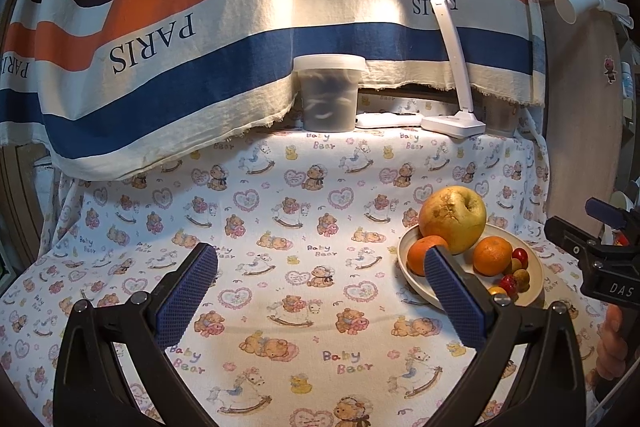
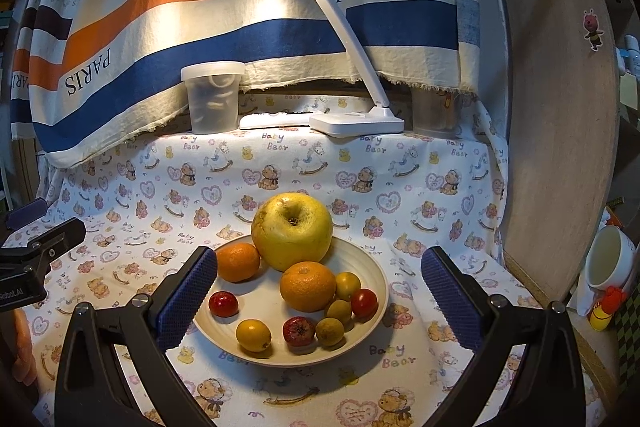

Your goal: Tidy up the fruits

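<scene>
Fruit sits heaped on a plate [image 1: 534, 269] at the right of the left wrist view, while the left gripper [image 1: 320, 291] hangs wide open and empty over bare surface [image 1: 280, 211], seemingly waiting. Centre of the right wrist view, the right gripper [image 2: 319, 293], wide open and empty, frames the plate [image 2: 376, 275], probably lining up on the front orange [image 2: 307, 286] below the big yellow apple [image 2: 292, 235].

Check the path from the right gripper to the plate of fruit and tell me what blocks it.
Nothing visible does. The right gripper is open, facing the plate directly, with only bare tablecloth around it. The big yellow fruit sits at the plate's far side, behind the two oranges and small fruits.
</scene>
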